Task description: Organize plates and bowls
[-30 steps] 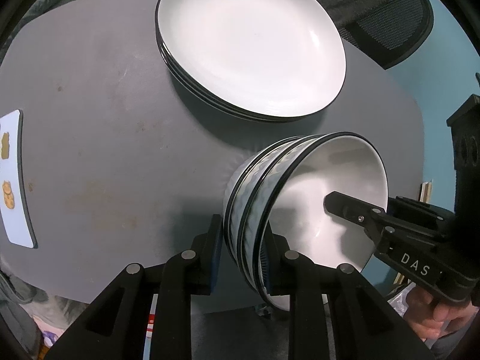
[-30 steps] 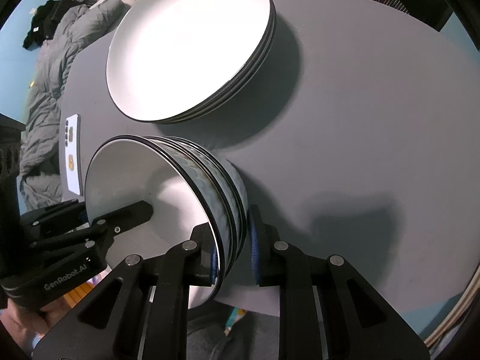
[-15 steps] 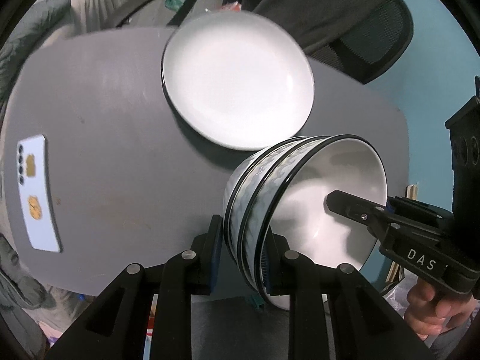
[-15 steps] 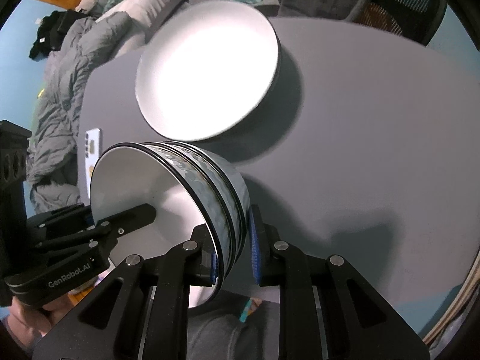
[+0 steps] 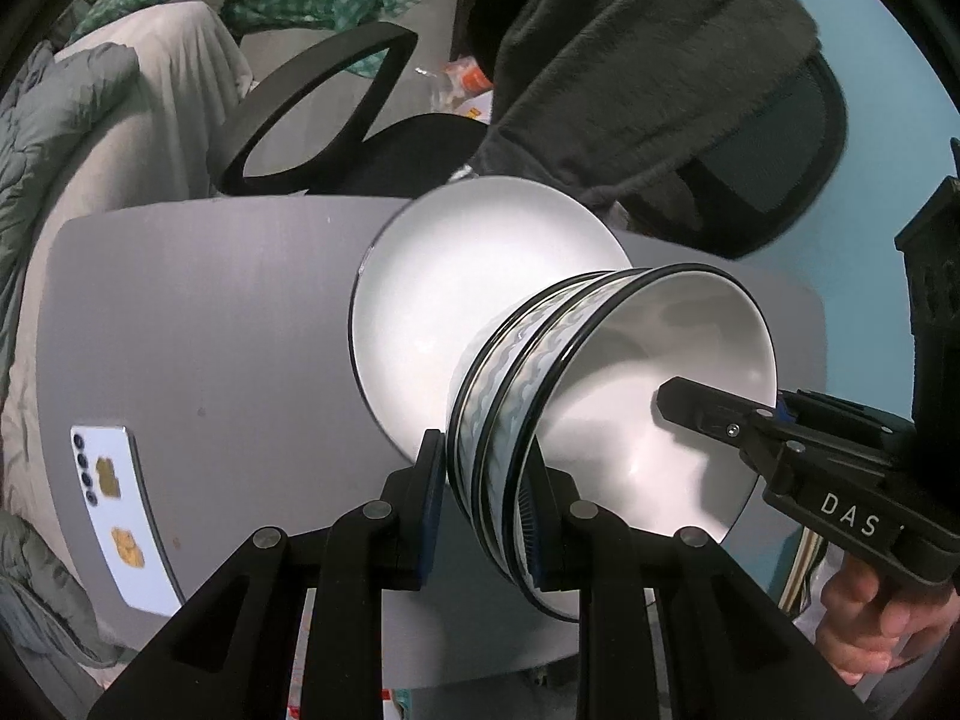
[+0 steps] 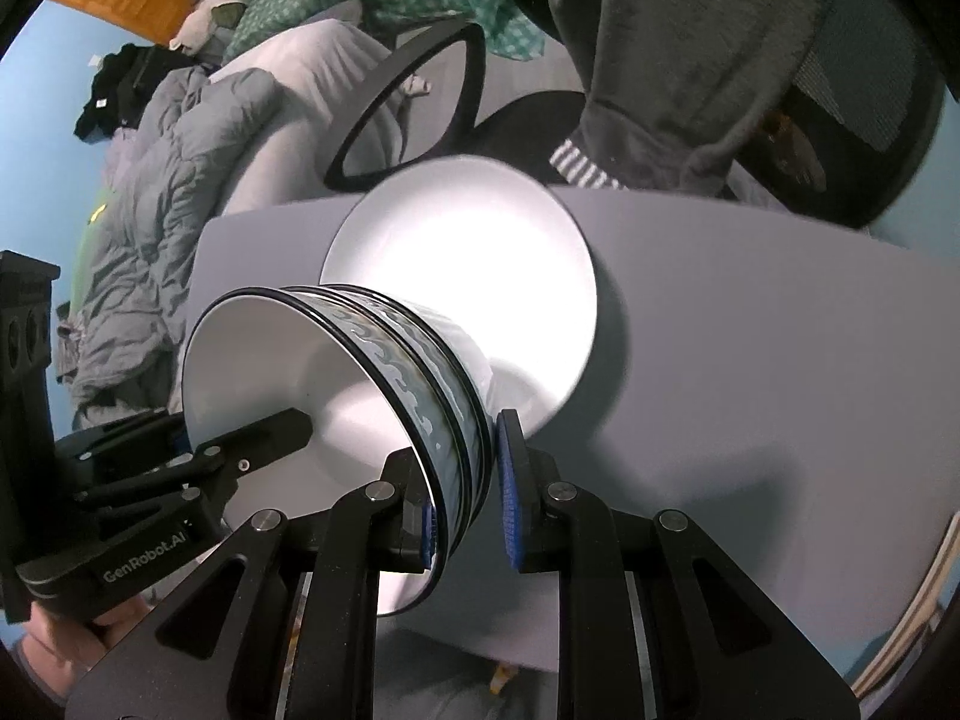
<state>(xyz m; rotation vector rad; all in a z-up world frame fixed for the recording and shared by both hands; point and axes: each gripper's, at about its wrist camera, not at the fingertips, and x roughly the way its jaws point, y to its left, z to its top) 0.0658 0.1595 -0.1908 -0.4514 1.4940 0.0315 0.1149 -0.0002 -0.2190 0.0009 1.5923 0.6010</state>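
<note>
- Both hands have carried the stack of bowls (image 5: 606, 420) up and away from the grey table (image 5: 210, 312) since a second ago; the tabletop now looks smaller and the room beyond it has come into sight.
- That table fills the middle of both views, with a pile of white plates (image 5: 468, 300) toward its far edge, partly hidden behind the raised bowls.
- Past the far edge stands a black office chair (image 5: 336, 114), a dark fleece garment (image 5: 648, 78) draped over its back, and grey bedding (image 6: 162, 180) lies off to one side.
- Nested and tipped on their side, the bowls hang clear above the table, in front of the plates.
- Left gripper (image 5: 489, 498): clamped on the rims at one side of the stack, one finger outside, one inside.
- Right gripper (image 6: 462, 492): pinching the opposite rims the same way, its bare hand (image 5: 870, 618) showing below.
- A white phone (image 5: 120, 510) lies flat near the table's left edge, well apart from the dishes.
</note>
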